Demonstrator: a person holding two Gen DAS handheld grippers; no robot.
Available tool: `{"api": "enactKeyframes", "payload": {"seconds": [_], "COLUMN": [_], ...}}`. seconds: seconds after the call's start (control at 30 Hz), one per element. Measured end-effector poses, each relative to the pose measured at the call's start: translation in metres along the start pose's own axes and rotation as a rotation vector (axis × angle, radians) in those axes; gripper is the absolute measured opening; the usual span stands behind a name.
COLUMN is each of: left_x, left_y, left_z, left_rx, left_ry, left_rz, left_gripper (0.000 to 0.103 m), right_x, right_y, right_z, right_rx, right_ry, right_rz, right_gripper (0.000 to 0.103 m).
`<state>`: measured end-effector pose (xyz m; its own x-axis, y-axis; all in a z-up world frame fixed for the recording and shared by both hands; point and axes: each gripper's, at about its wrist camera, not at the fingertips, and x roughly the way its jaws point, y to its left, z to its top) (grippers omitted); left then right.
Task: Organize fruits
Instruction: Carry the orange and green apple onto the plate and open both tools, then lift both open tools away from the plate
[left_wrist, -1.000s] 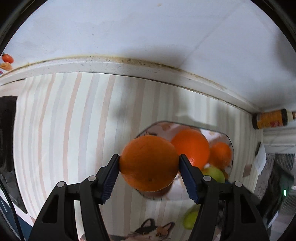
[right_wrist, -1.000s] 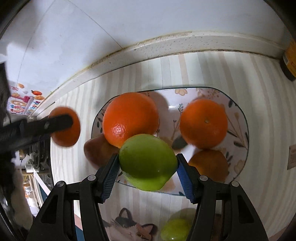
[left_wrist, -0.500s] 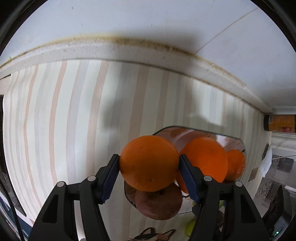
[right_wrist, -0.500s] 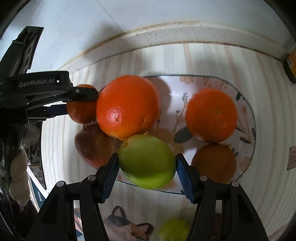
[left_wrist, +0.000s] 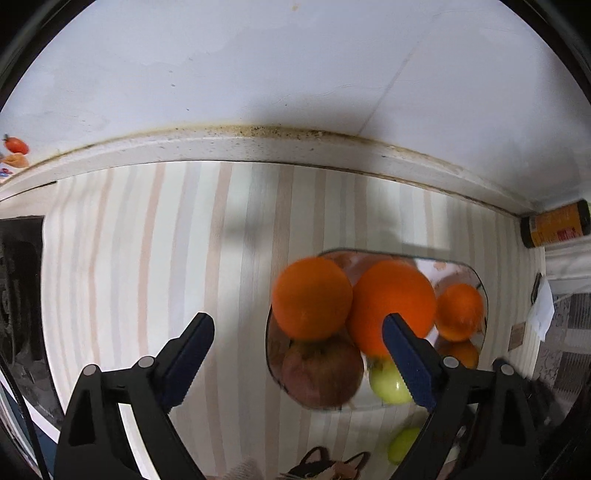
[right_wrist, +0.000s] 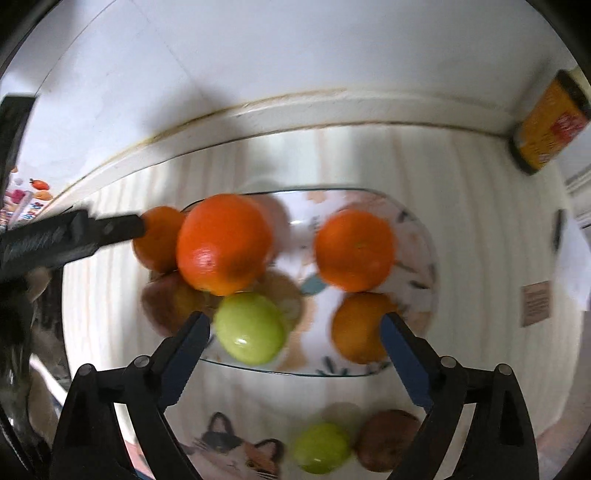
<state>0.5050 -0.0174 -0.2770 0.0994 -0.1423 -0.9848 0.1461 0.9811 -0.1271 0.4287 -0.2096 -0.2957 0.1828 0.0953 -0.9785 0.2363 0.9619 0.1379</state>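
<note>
A patterned glass plate (right_wrist: 424, 236) on the striped cloth holds several fruits. In the right wrist view a large orange (right_wrist: 225, 243), a second orange (right_wrist: 354, 249), a third orange (right_wrist: 358, 328), a green apple (right_wrist: 251, 326) and a red apple (right_wrist: 166, 306) lie on it. My right gripper (right_wrist: 295, 343) is open just above the green apple. In the left wrist view my left gripper (left_wrist: 297, 347) is open, and a small orange (left_wrist: 312, 297) sits at the plate's (left_wrist: 476, 275) left end on the red apple (left_wrist: 321, 373).
A green apple (right_wrist: 321, 446) and a brown fruit (right_wrist: 388, 439) lie on the cloth in front of the plate, beside a cat print (right_wrist: 236, 450). An orange-labelled bottle (right_wrist: 546, 125) lies at the back right by the wall. A white ledge (left_wrist: 258, 147) runs behind.
Both grippers opened and drew back. The left let go of the small orange at the plate's left end; the right let go of the green apple on the plate's front.
</note>
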Motion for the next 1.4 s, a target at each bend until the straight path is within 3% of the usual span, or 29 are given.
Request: {"api": "enactKeyframes", "payload": {"seconds": [0.3,0.83,1.17,1.4], "left_x": [-0.046,-0.134,-0.186,-0.208], "left_y": [-0.004,-0.016,-0.033,-0.037], "left_z": [-0.067,-0.170,-0.213,-0.233], "left_rx": [0.011,0.055,0.108,0.101], "left_ry": [-0.113,-0.296,-0.400,-0.467], "left_rz": [0.048,0.081,0.083,0.093], "left_gripper": [0.093,0.093,0.093,0.093], "right_x": [-0.039,-0.144,-0.213,-0.234], "right_y": [-0.012,-0.017,-0.007,-0.007], "right_z": [-0.026,-0.121,-0.166,-0.188], "right_rx": [-0.037,-0.043,-0.069,-0.051], "right_ry": [-0.039,-0.200,-0.320,-0.349], "right_rz": [-0.049,-0.056,-0.075,-0.068], "right_gripper": [0.096,0.096,0.096,0.096]}}
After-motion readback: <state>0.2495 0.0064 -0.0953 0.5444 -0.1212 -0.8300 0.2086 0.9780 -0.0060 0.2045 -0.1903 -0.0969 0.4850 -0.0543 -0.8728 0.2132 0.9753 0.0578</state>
